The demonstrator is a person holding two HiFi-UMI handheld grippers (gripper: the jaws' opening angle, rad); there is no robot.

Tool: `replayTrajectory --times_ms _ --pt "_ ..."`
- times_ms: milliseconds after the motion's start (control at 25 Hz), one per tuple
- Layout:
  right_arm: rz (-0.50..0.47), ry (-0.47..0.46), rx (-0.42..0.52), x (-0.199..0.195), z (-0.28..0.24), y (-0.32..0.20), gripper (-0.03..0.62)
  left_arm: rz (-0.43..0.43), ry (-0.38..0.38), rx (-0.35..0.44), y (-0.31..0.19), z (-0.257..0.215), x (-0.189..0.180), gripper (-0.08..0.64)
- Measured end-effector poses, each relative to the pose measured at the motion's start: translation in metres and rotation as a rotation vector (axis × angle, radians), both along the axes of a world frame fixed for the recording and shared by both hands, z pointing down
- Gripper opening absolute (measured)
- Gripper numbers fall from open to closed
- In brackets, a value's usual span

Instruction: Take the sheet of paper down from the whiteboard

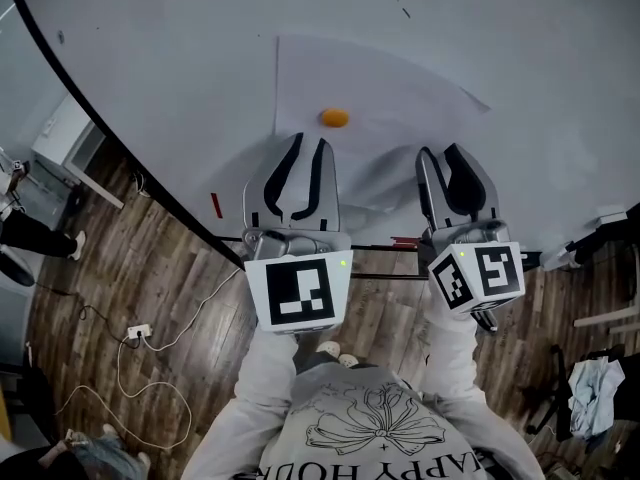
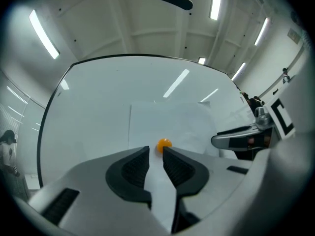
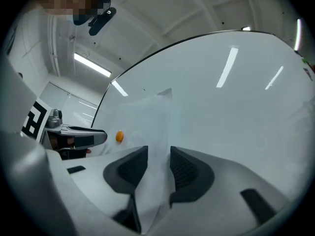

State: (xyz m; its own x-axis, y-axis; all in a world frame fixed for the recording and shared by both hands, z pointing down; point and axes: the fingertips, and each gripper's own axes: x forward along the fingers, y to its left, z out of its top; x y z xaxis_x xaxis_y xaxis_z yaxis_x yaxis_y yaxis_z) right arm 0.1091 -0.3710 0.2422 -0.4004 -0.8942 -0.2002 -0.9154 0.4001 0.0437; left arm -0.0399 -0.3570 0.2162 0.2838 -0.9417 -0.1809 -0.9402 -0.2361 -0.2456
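A white sheet of paper (image 1: pixel 370 78) hangs on the whiteboard (image 1: pixel 180 58), pinned by an orange round magnet (image 1: pixel 334 118). My left gripper (image 1: pixel 310 140) sits just below the magnet at the sheet's lower left. In the left gripper view the paper (image 2: pixel 167 119) runs down between the jaws of that gripper (image 2: pixel 155 151), which stand slightly apart, the magnet (image 2: pixel 164 144) right beyond the tips. My right gripper (image 1: pixel 440 151) is at the sheet's lower right. In its own view this gripper (image 3: pixel 158 150) is open wide with loose paper (image 3: pixel 152 117) in the gap.
The board's dark lower edge (image 1: pixel 150 173) runs diagonally, with a small red marker (image 1: pixel 216 205) on it. Below lies wooden floor with a power strip and cable (image 1: pixel 140 331). A bystander's legs (image 1: pixel 35 233) are at the left and a cloth (image 1: pixel 595 383) at the right.
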Motion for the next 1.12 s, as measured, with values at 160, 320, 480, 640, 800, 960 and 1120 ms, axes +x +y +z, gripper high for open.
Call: replayTrajectory --times_ms 160,320,480,640,800,960,1120 --pt "-0.047 -0.012 -0.005 -0.004 -0.002 -0.002 0.138 0.021 -0.016 -0.003 -0.005 0.002 0.006 0.080" --pt "-0.062 -0.017 -0.004 -0.004 -0.002 -0.004 0.114 0.034 -0.031 -0.004 -0.008 0.002 0.011 0.091" --pt "-0.066 0.004 -0.005 -0.003 -0.002 -0.005 0.053 0.040 -0.057 -0.012 -0.011 0.003 0.017 0.112" --pt "-0.056 0.006 -0.001 -0.002 -0.003 -0.004 0.003 0.027 -0.087 -0.009 -0.015 0.000 0.021 0.140" --pt "-0.053 0.005 0.003 -0.002 -0.004 -0.003 0.003 0.011 -0.106 -0.009 -0.020 -0.004 0.025 0.158" --pt "-0.038 0.012 0.009 -0.001 -0.005 -0.002 0.003 0.007 -0.101 -0.026 -0.025 -0.003 0.031 0.158" --pt "-0.034 0.006 0.007 -0.001 -0.005 -0.003 0.002 -0.037 -0.089 -0.019 -0.027 -0.004 0.029 0.153"
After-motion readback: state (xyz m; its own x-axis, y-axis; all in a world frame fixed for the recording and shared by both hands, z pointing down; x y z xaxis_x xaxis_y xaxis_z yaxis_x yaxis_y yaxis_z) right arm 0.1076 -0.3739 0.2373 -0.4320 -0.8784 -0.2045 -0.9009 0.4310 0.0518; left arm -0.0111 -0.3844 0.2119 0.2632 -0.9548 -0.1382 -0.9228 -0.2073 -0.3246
